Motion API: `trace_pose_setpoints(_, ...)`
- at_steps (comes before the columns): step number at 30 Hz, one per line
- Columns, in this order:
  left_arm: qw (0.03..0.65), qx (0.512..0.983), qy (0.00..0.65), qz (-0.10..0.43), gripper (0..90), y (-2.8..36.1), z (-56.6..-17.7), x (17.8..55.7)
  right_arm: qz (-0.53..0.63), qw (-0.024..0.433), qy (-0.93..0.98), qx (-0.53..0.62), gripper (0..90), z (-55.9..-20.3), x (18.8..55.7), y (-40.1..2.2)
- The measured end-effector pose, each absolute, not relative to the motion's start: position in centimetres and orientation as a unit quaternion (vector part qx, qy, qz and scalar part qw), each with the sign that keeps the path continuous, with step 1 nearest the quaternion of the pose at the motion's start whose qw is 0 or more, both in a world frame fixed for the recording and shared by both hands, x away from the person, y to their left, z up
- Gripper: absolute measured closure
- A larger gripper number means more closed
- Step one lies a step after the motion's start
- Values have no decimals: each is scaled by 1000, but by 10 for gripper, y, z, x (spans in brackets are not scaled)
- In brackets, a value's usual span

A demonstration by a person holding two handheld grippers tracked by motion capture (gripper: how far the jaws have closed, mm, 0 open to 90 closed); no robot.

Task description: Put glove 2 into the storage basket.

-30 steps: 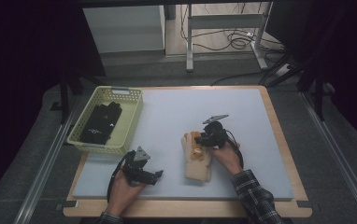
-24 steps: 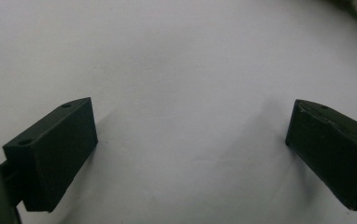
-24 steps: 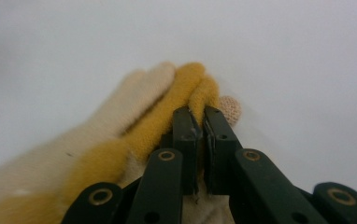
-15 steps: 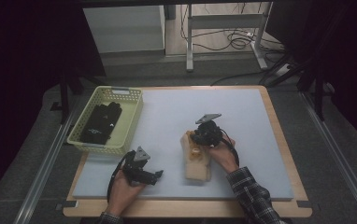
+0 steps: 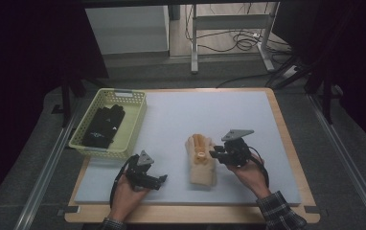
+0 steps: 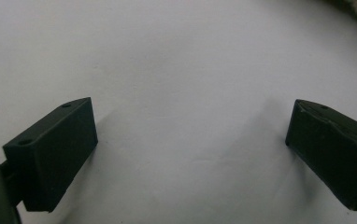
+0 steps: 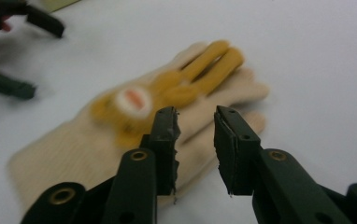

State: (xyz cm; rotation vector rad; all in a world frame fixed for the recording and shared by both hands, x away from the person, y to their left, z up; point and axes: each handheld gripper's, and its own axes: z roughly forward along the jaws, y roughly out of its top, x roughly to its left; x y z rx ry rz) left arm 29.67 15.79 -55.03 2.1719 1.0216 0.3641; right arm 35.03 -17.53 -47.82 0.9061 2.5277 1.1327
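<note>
Spread across the wooden table, a pale surface (image 5: 181, 120) is carrying everything I am working with. A glove (image 5: 201, 160), cream with orange fingers and a round patch on top, is lying flat near the surface's near edge, between my two hands, fingers pointing away from me. In the right gripper view the glove (image 7: 120, 135) is lying just past my jaws, blurred, with nothing pressing on it.

My right tool (image 5: 218, 154) is hovering just beside the glove's right edge, pointing toward it. Its jaws have just been opening, and they are now standing narrowly apart with nothing between them; in its own view the right tool (image 7: 196, 149) is showing a slim gap above the glove's edge.

My left tool (image 5: 159, 180) is resting low near the front edge, left of the glove and apart from it. In its own view the left tool (image 6: 190, 154) is standing wide, with bare surface between the jaws.

Farther off, at the left rim of the surface, a yellow basket (image 5: 91, 143) is sitting with dark gloves (image 5: 104, 125) lying inside it.
</note>
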Motion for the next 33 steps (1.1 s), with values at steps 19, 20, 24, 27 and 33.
trace_pose_setpoints(19, 350, 838, 394, 141, 23, 158, -550, 297, 355, 137, 887, 263, 627, -478, 338, -143)
trace_pose_setpoints(20, 350, 838, 394, 141, 23, 158, -550, 297, 350, 135, 890, 259, 628, -474, 339, -146)
trace_pose_setpoints(24, 350, 838, 394, 141, 22, 158, -550, 297, 342, 130, 897, 249, 627, -467, 342, -151)
trace_pose_setpoints(27, 350, 838, 394, 141, 23, 158, -550, 297, 351, 103, 899, 242, 567, -480, 347, -145)
trace_pose_setpoints(33, 350, 838, 394, 141, 23, 158, -550, 297, 376, 92, 887, 251, 408, -480, 352, -146)
